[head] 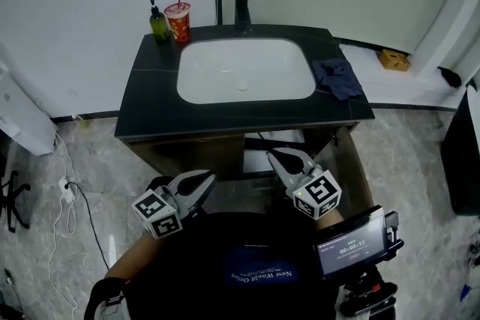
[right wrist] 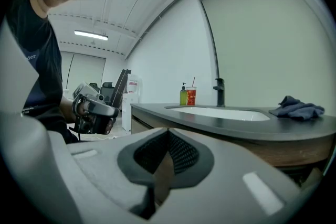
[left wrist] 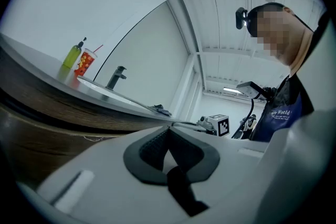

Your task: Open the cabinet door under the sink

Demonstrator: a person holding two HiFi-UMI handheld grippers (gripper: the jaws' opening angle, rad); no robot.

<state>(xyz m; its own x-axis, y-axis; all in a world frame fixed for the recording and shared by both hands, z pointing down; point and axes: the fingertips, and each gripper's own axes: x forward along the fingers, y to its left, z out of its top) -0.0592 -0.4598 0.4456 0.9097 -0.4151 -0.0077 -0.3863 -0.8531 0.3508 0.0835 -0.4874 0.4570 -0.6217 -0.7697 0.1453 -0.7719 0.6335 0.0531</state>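
Beneath the head camera: black vanity top (head: pixel 150 112) with white sink (head: pixel 244 71), faucet (head: pixel 241 9), soap bottle (head: pixel 158 22), red cup (head: pixel 178 21) and blue cloth (head: pixel 337 77). Below it, the right-hand cabinet door (head: pixel 354 168) stands swung outward. The left gripper (head: pixel 210 180) and right gripper (head: pixel 274 155) hover before the opening, clear of the door.
Left gripper view: jaws together, nothing between them.
Right gripper view: jaws together, empty, with the counter edge beyond.

My head camera looks steeply down on the sink (head: pixel 244 71); cameras on my left hand-held gripper (head: pixel 201 181) and right hand-held gripper (head: pixel 280 157) look level from tabletop (head: pixel 150 103) height, sharing the faucet (head: pixel 241 8).
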